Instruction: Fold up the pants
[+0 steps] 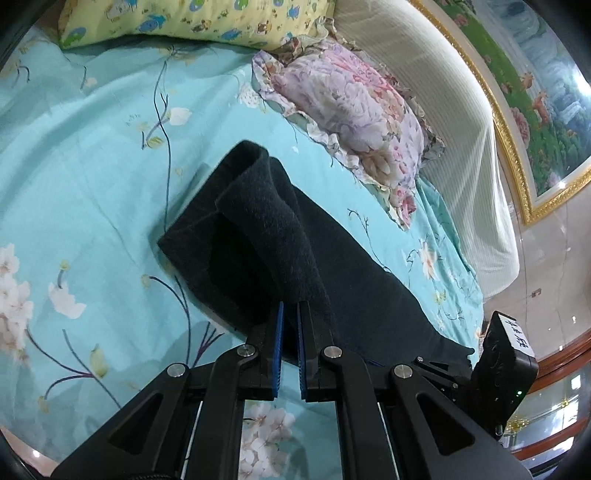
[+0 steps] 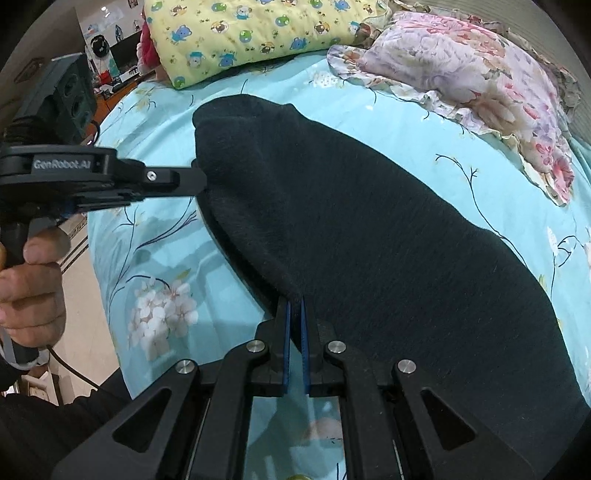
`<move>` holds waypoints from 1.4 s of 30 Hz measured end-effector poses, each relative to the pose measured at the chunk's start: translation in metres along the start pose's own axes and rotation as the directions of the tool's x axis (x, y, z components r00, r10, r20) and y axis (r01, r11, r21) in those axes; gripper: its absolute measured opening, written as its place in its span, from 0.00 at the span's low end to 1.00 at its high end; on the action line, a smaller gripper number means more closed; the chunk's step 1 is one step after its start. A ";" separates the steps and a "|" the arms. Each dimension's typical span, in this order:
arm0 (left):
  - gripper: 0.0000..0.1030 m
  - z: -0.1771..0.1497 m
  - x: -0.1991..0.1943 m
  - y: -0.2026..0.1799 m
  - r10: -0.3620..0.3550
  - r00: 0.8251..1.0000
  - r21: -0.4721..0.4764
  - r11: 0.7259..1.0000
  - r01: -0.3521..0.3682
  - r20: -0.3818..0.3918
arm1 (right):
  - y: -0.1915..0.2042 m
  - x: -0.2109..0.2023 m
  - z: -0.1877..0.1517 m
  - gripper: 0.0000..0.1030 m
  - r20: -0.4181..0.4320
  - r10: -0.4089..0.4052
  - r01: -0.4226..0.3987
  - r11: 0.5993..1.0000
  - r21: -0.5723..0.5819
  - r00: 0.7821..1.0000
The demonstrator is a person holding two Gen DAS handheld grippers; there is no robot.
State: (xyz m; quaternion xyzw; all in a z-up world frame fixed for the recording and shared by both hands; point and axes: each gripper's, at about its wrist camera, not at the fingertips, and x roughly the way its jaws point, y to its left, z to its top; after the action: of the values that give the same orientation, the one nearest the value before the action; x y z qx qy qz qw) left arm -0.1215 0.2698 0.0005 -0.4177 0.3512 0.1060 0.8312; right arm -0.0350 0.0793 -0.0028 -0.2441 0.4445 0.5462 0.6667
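Your left gripper [image 1: 290,314] and right gripper [image 2: 295,308] are both clamped on the near edge of the pants [image 2: 369,229], whose length runs away across the bed [image 2: 166,258], toward the pillows.

Both wrist cameras look closely down along their fingers, sharing the pants [image 1: 280,236] and bedsheet [image 2: 388,99].

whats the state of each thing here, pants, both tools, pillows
pants: dark, spread on the bed, near edge lifted and folding over
left tool: shut on the pants edge
right tool: shut on the pants edge
yellow pillow: lying at the head of the bed, untouched
floral pillow: lying beside it, clear of the pants
bedsheet: turquoise floral, lightly creased
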 end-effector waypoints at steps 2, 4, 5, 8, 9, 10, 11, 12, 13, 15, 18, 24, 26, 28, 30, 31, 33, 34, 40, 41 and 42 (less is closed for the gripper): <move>0.10 0.001 -0.005 0.000 0.008 1.000 0.001 1.000 -0.008 0.008 | -0.001 0.000 0.001 0.09 0.003 0.007 -0.007 1.000 0.004 1.000; 0.28 0.003 -0.008 0.001 0.015 1.000 -0.006 1.000 -0.015 0.010 | -0.003 -0.002 0.000 0.11 0.011 0.016 -0.016 1.000 0.017 1.000; 0.31 0.003 -0.010 0.001 0.017 1.000 -0.011 1.000 -0.017 0.013 | -0.003 -0.003 -0.001 0.18 0.016 0.021 -0.021 1.000 0.023 1.000; 0.41 0.006 -0.013 0.002 0.032 0.999 -0.021 0.999 -0.031 0.017 | -0.005 -0.009 -0.003 0.41 0.039 0.048 -0.050 0.998 0.046 0.998; 0.46 0.006 -0.014 0.002 0.037 0.999 -0.025 0.999 -0.037 0.017 | -0.006 -0.012 -0.004 0.44 0.049 0.050 -0.053 0.997 0.052 0.998; 0.49 0.007 -0.015 0.003 0.046 0.999 -0.031 0.998 -0.046 0.018 | -0.007 -0.015 -0.004 0.44 0.058 0.055 -0.058 0.997 0.055 0.997; 0.50 0.007 -0.016 0.003 0.051 0.999 -0.035 0.998 -0.050 0.019 | -0.007 -0.017 -0.005 0.44 0.064 0.058 -0.061 0.996 0.057 0.996; 0.51 0.008 -0.016 0.004 0.057 0.998 -0.040 0.998 -0.056 0.019 | -0.008 -0.020 -0.005 0.44 0.071 0.058 -0.062 0.996 0.062 0.996; 0.53 0.009 -0.016 0.005 0.072 0.997 -0.048 0.996 -0.071 0.016 | -0.010 -0.022 -0.005 0.44 0.080 0.058 -0.063 0.996 0.066 0.995; 0.56 0.010 -0.016 0.006 0.087 0.996 -0.061 0.994 -0.086 0.012 | -0.015 -0.027 -0.005 0.44 0.096 0.058 -0.066 0.994 0.087 0.994; 0.60 0.013 -0.014 0.008 0.124 0.992 -0.081 0.989 -0.124 -0.003 | -0.026 -0.034 -0.006 0.44 0.121 0.048 -0.063 0.990 0.123 0.992; 0.72 0.017 -0.010 0.011 0.159 0.987 -0.116 0.980 -0.162 -0.031 | -0.049 -0.043 -0.005 0.44 0.155 0.029 -0.059 0.980 0.189 0.987; 0.73 0.019 -0.007 0.011 0.167 0.985 -0.128 0.977 -0.170 -0.037 | -0.056 -0.046 -0.005 0.44 0.164 0.021 -0.055 0.977 0.207 0.986; 0.73 0.021 -0.004 0.011 0.172 0.984 -0.142 0.974 -0.177 -0.045 | -0.062 -0.048 -0.006 0.44 0.170 0.018 -0.056 0.973 0.225 0.985; 0.73 0.023 -0.001 0.012 0.173 0.984 -0.160 0.971 -0.179 -0.050 | -0.069 -0.049 -0.006 0.44 0.176 0.014 -0.057 0.968 0.244 0.984; 0.73 0.024 0.000 0.012 0.170 0.984 -0.170 0.970 -0.176 -0.050 | -0.071 -0.050 -0.006 0.44 0.179 0.008 -0.054 0.966 0.251 0.984; 0.73 0.025 0.003 0.013 0.181 0.982 -0.188 0.964 -0.188 -0.053 | -0.076 -0.052 -0.006 0.44 0.185 0.006 -0.056 0.962 0.267 0.983; 0.73 0.026 0.004 0.014 0.187 0.981 -0.199 0.961 -0.194 -0.055 | -0.079 -0.053 -0.006 0.44 0.189 0.002 -0.055 0.960 0.276 0.982; 0.74 0.032 0.012 0.028 0.224 0.972 -0.285 0.929 -0.237 -0.077 | -0.100 -0.057 -0.004 0.44 0.214 -0.019 -0.057 0.938 0.341 0.977; 0.74 0.033 0.015 0.031 0.219 0.972 -0.300 0.925 -0.234 -0.083 | -0.105 -0.058 -0.002 0.44 0.220 -0.023 -0.057 0.934 0.353 0.975; 0.74 0.034 0.016 0.033 0.213 0.973 -0.308 0.923 -0.229 -0.086 | -0.110 -0.059 -0.001 0.44 0.226 -0.032 -0.055 0.929 0.366 0.974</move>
State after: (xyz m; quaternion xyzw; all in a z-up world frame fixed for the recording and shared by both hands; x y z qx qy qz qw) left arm -0.1081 0.3141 -0.0172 -0.5057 0.3957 0.2430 0.7271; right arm 0.0684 0.0170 0.0300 -0.0475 0.4614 0.4811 0.7440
